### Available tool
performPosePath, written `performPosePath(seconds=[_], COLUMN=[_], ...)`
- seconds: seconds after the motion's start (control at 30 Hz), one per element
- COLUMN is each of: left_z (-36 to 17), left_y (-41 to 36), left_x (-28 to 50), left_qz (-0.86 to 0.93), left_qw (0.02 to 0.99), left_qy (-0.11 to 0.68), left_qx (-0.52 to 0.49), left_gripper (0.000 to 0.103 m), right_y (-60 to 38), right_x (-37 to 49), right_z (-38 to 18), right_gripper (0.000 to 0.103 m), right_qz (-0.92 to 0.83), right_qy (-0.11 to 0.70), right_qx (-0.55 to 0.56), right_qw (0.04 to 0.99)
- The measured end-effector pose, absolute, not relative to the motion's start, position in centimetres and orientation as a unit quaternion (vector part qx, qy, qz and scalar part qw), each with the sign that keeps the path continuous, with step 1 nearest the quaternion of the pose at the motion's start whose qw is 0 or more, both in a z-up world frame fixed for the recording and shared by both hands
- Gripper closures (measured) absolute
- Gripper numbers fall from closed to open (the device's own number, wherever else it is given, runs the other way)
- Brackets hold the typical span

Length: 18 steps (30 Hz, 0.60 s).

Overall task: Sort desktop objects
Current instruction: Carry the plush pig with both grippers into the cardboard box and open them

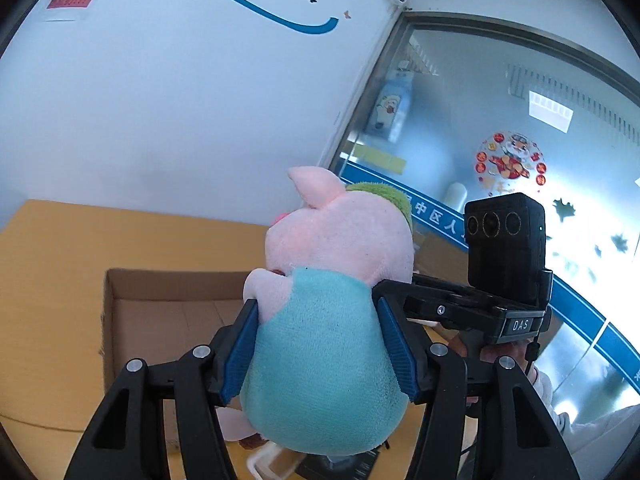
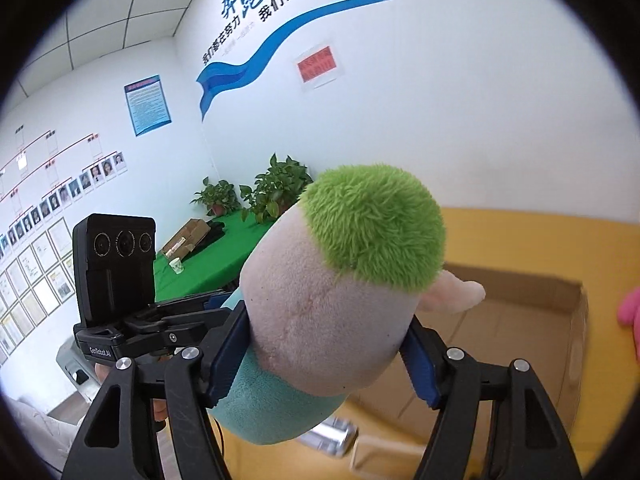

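A pink plush pig with a teal body and a green tuft on its head is held in the air by both grippers. My left gripper is shut on its teal body. My right gripper is shut on its head, just under the green tuft. The other gripper's black camera unit shows beside the pig in each view: the right one and the left one. An open cardboard box sits on the yellow table behind and below the pig; it also shows in the right wrist view.
The yellow table runs up to a white wall. Small items lie under the pig: a white object, a dark object and a silvery object. A pink thing shows at the right edge.
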<state>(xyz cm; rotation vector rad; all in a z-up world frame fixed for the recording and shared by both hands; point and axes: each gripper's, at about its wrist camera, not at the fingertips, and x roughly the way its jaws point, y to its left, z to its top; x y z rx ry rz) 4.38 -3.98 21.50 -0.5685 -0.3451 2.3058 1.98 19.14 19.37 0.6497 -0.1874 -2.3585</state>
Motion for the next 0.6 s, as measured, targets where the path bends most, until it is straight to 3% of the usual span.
performPosePath(seconds=[0.23,0.43,0.6], left_z=[19.2,10.4,3.0], left_y=[-7.5,-9.1,-9.0], left_x=[-8.6,-18.7,-23.3], left_qz=[0.898,0.874,0.853], left_qw=[0.304,0.244,0.195], left_qy=[-0.179,-0.225,-0.238], left_qx=[-0.264,-0.354,-0.422], left_gripper=[0.047,0.048,0.048], right_y=[16.6,16.3,16.8], right_x=[-12.6,-24.3,-29.3], right_z=[17.3,6.4,-2.0], right_gripper=[0.033,0.033,0.033], right_qz=[-0.867,-0.817,-0.779], right_qy=[-0.090,-0.172,-0.225], right_qx=[0.315,0.403,0.454], right_qw=[0.375,0.376,0.371])
